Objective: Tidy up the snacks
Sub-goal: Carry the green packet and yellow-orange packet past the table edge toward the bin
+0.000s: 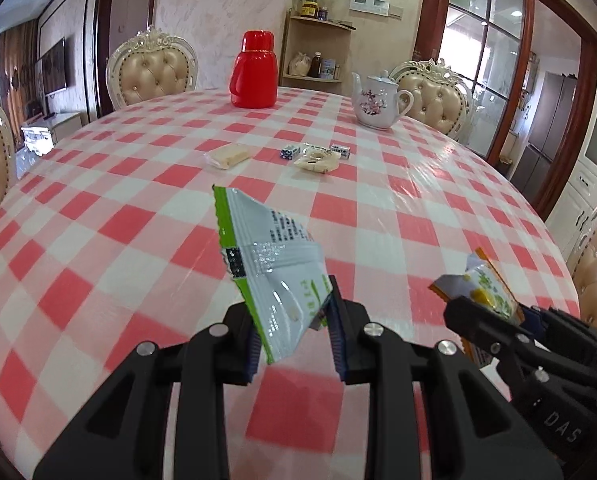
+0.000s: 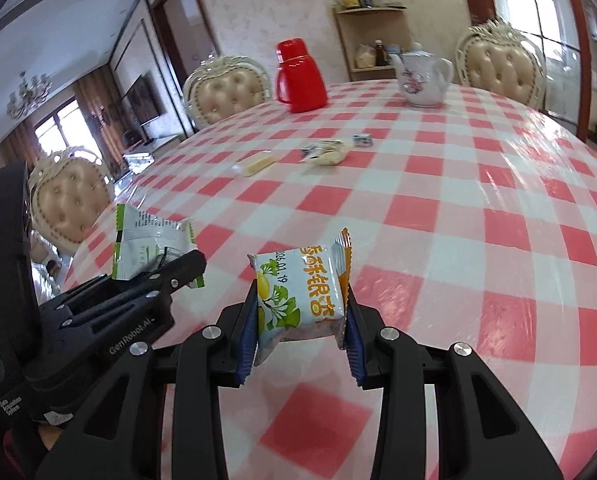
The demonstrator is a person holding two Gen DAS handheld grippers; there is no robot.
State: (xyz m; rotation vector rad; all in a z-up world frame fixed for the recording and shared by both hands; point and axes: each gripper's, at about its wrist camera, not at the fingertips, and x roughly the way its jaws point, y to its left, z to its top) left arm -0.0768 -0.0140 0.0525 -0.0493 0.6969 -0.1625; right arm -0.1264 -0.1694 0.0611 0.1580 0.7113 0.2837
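My left gripper (image 1: pixel 292 322) is shut on a flat green-and-white snack packet (image 1: pixel 272 268), held tilted above the checked table; the same packet (image 2: pixel 146 242) shows at the left of the right wrist view. My right gripper (image 2: pixel 300 330) is shut on a puffy white-and-orange snack packet (image 2: pixel 302 292) printed with yellow fruit; that packet (image 1: pixel 484 290) and gripper appear at the lower right of the left wrist view. Farther off on the table lie a pale wrapped bar (image 1: pixel 228 156), a clear-wrapped snack (image 1: pixel 316 160) and two small blue-and-white candies (image 1: pixel 290 152).
A red thermos (image 1: pixel 254 70) and a white flowered teapot (image 1: pixel 376 100) stand at the far side of the red-and-white checked table (image 1: pixel 138 208). Padded cream chairs (image 1: pixel 152 70) ring the table. A shelf with jars and a vase stands behind.
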